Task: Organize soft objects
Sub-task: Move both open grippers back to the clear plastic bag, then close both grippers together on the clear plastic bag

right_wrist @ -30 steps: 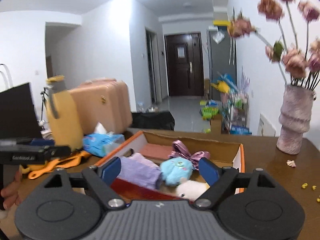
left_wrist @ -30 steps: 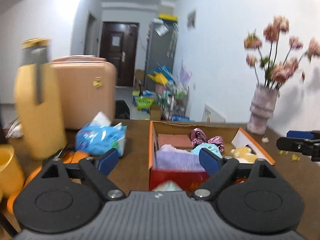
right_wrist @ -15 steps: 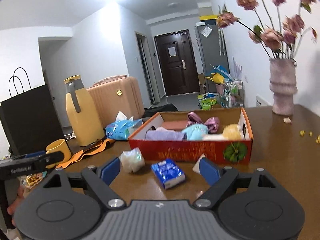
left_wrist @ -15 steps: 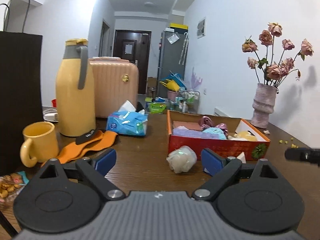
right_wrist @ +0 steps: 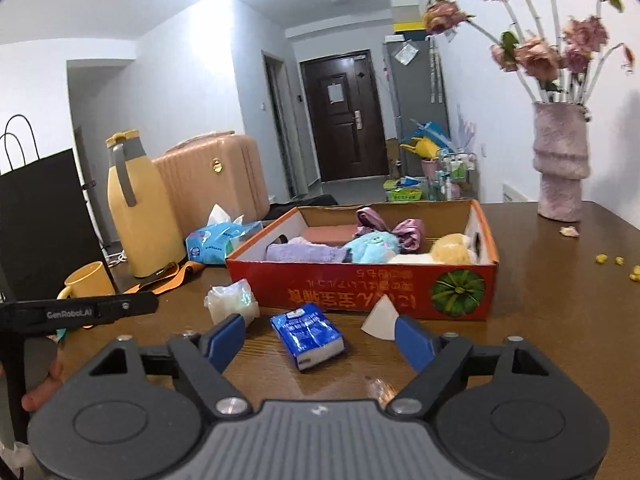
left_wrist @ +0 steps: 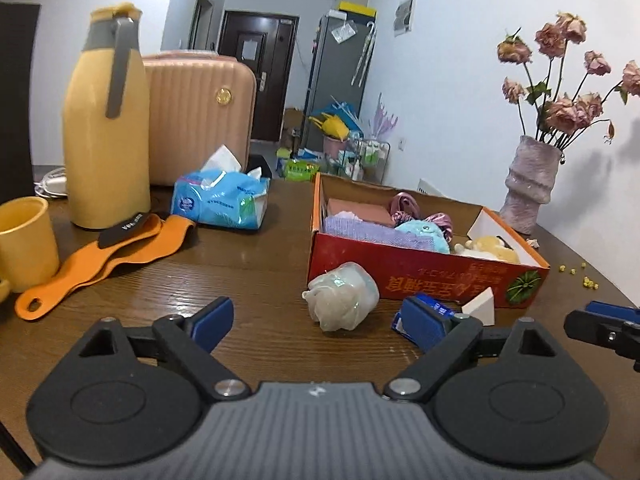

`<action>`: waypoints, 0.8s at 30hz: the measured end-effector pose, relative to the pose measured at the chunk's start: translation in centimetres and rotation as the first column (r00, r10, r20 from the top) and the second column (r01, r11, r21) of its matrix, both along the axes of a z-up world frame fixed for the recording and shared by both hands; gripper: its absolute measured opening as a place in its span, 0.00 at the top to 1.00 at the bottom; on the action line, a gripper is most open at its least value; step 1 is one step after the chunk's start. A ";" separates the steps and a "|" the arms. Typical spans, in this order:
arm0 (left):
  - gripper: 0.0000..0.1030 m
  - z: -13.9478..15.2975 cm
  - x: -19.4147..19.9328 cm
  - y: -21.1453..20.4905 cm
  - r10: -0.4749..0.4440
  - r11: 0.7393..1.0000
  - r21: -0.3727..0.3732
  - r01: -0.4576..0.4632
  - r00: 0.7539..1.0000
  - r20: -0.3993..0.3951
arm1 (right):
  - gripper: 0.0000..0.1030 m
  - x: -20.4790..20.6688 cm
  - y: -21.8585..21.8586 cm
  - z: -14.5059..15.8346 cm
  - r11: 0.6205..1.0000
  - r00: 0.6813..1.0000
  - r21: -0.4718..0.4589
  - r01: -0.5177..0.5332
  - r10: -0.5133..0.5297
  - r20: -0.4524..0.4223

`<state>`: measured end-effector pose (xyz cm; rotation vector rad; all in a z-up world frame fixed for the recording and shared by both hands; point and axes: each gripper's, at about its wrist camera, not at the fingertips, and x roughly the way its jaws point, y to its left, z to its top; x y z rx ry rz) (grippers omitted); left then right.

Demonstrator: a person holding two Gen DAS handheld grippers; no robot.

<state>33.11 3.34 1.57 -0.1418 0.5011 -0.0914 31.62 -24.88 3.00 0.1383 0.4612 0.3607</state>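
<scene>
Blue-padded left gripper (left_wrist: 318, 322) and right gripper (right_wrist: 320, 338) both closing (nothing clamped); blue rectangular tissue packet (right_wrist: 307, 335) lies between right fingers.

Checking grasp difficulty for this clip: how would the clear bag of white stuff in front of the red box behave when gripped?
The clear bag looks soft, so it would likely squash. Its glossy film may slip. Lumpy and slumped on the table, it probably won't roll.
</scene>
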 end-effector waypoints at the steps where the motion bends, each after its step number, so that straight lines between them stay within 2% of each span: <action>1: 0.18 -0.2 0.8 0.1 -0.005 1.000 -0.009 0.005 1.000 -0.013 | 0.27 0.7 0.4 -0.1 1.000 1.000 0.002 -0.012 0.012 -0.006; 5: 0.35 -1.0 5.0 1.0 -0.061 0.995 -0.086 0.053 0.994 -0.094 | 0.35 5.1 2.6 -0.8 0.997 0.996 0.024 -0.073 0.075 -0.046; 7: 0.38 -1.6 7.1 1.3 -0.086 0.990 -0.124 0.070 0.988 -0.127 | 0.40 8.1 4.1 -1.6 0.993 0.989 0.054 -0.107 0.112 -0.092; 9: 0.46 -2.4 8.7 1.8 -0.111 0.982 -0.171 0.083 0.981 -0.160 | 0.46 10.6 5.6 -2.3 0.988 0.981 0.075 -0.133 0.142 -0.135; 11: 0.54 -3.3 9.6 2.6 -0.147 0.966 -0.238 0.103 0.974 -0.175 | 0.55 12.8 6.9 -2.9 0.981 0.970 0.102 -0.163 0.179 -0.165; 15: 0.74 -4.8 10.2 4.0 -0.192 0.927 -0.356 0.121 0.966 -0.172 | 0.56 16.1 9.1 -3.6 0.966 0.955 0.158 -0.204 0.232 -0.184; 17: 0.79 -5.1 10.3 4.3 -0.208 0.911 -0.392 0.128 0.964 -0.168 | 0.59 17.0 10.0 -4.4 0.963 0.949 0.176 -0.206 0.240 -0.203; 18: 0.81 -5.2 10.3 4.4 -0.205 0.911 -0.394 0.125 0.964 -0.169 | 0.61 17.2 10.5 -5.0 0.960 0.943 0.173 -0.218 0.253 -0.215; 20: 0.84 -5.1 10.3 4.4 -0.206 0.917 -0.377 0.131 0.964 -0.166 | 0.77 17.0 10.8 -5.8 0.955 0.933 0.188 -0.231 0.272 -0.234; 22: 0.86 -5.4 10.3 4.3 -0.211 0.915 -0.382 0.132 0.962 -0.173 | 0.83 16.7 10.7 -5.7 0.950 0.932 0.207 -0.233 0.279 -0.232; 24: 0.87 -5.6 10.3 4.1 -0.223 0.913 -0.383 0.139 0.957 -0.185 | 0.86 16.1 10.7 -5.5 0.955 0.939 0.187 -0.231 0.269 -0.216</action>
